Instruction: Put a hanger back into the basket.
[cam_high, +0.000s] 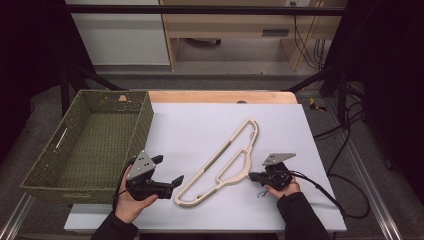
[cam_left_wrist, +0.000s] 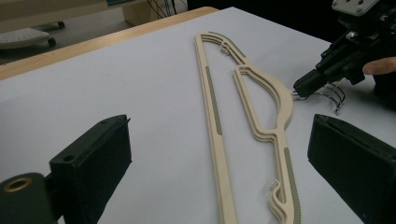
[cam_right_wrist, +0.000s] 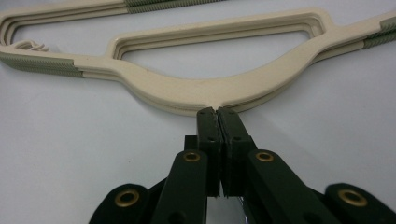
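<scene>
Hangers (cam_high: 223, 162) on table (cam_high: 190, 125), basket (cam_high: 90, 145) at left, left gripper (cam_high: 170, 175) between them

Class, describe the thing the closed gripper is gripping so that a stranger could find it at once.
Start at the white table top, right of the green woven basket. A stack of cream clothes hangers lies flat there. The right gripper is shut on their metal hooks; grey ribbed strips mark the hangers' arms.

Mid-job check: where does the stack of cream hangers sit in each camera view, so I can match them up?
High view: hangers lie diagonally on the white board, centre.
Left gripper view: hangers run down the middle, between the open jaws.
Right gripper view: hangers span the top.
Shared landmark: right gripper, shut at the hangers' neck.
</scene>
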